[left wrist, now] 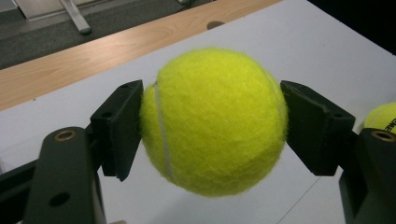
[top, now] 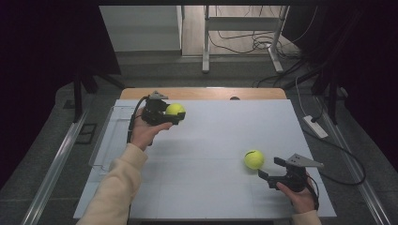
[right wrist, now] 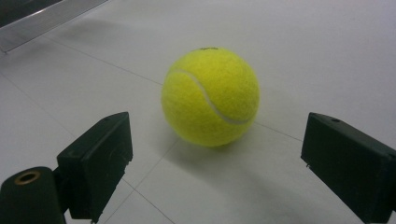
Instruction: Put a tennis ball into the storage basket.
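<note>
White tabletop (top: 211, 140) lies open between left gripper (top: 174, 112) pinching ball (top: 175, 109) and spread right gripper (top: 268, 169).

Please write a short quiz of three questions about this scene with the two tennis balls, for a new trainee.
1. True or false: the left gripper is closed on a tennis ball and holds it above the white table.
2. Where is the second tennis ball?
A. Between the pressed pads of the right gripper
B. On the table, ahead of the open right gripper, untouched
C. On the floor beside the table
3. Fill in: both balls are ____ in colour.

Key
1. True: in the left gripper view both pads press its sides and the table shows beneath it.
2. B: in the right gripper view the jaws stand wide and short of the ball.
3. Yellow-green.
</note>
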Tool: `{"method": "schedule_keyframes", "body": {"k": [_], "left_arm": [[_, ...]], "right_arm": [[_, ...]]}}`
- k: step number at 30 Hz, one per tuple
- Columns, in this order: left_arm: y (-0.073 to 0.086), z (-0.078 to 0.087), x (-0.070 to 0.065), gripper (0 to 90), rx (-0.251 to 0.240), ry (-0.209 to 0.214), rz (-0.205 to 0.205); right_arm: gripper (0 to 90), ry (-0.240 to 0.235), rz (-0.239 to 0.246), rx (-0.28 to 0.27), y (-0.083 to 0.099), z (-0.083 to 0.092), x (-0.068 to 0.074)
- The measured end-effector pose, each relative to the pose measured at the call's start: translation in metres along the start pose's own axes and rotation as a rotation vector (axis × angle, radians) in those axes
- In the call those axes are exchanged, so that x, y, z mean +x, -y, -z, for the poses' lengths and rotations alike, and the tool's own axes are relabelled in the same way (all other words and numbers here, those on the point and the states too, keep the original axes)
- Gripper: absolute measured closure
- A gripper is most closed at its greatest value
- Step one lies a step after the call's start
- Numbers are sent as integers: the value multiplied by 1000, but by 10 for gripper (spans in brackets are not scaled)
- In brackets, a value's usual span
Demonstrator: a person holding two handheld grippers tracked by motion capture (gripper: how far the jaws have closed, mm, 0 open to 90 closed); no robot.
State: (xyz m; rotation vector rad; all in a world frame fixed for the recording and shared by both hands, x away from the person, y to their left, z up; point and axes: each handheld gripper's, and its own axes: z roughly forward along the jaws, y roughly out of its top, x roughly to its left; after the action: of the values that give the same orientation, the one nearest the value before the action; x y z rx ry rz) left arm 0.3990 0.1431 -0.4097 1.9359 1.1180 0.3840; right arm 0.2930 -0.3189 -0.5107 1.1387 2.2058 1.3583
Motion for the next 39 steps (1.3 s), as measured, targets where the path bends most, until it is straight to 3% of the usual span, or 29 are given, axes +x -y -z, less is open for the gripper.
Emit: {"method": "schedule_keyframes", "body": {"k": [26, 39], "left_arm": [[-4, 17, 11, 268, -36, -38, 12], [-2, 25, 24, 268, -40, -66, 37]], "right_arm": [[89, 2, 0, 3, 0, -1, 0], [88, 3, -1, 5, 0, -1, -1]]}}
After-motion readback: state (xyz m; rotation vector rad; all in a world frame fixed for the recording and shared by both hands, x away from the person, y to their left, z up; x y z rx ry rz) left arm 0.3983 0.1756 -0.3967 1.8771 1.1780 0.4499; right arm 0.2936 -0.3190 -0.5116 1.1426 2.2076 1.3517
